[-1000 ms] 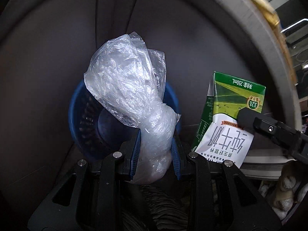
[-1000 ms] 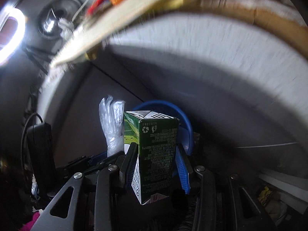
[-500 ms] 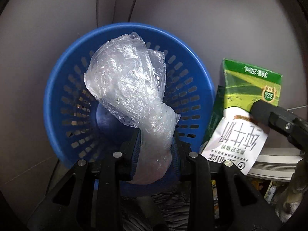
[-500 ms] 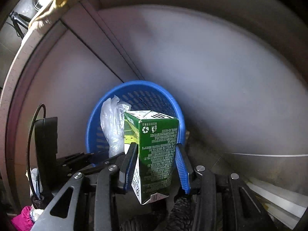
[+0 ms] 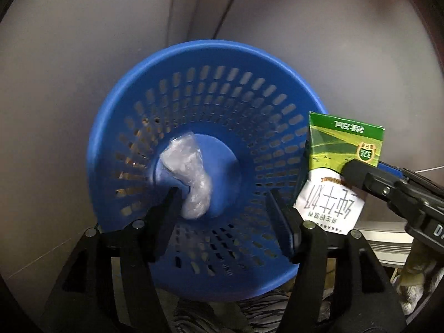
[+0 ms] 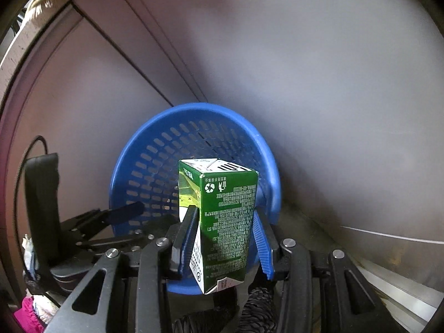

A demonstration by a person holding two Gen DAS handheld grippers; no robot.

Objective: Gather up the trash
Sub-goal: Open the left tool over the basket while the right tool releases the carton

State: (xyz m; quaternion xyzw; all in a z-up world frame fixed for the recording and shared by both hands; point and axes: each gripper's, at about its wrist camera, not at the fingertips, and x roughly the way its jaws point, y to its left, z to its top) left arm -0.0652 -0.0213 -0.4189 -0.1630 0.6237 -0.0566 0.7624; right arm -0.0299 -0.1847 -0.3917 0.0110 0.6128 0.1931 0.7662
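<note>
A blue slotted waste basket (image 5: pixel 211 88) stands on the floor below me. A crumpled clear plastic bag (image 5: pixel 188 174) lies on its bottom. My left gripper (image 5: pixel 222 211) is open and empty, just above the basket's mouth. My right gripper (image 6: pixel 223 236) is shut on a green and white milk carton (image 6: pixel 224 222), held over the basket's (image 6: pixel 194 127) near rim. The carton (image 5: pixel 341 166) and the right gripper's finger (image 5: pixel 369 177) also show at the right of the left wrist view. The left gripper's fingers (image 6: pixel 125 211) show at the left of the right wrist view.
Grey floor tiles (image 5: pixel 83 41) with dark joints surround the basket. A wooden edge (image 6: pixel 36 8) runs along the upper left of the right wrist view. White slats (image 5: pixel 388 244) and cloth lie at the lower right of the left wrist view.
My left gripper opened and the plastic bag dropped from it into the basket. Both grippers moved closer over the basket. The carton stays held in the right gripper.
</note>
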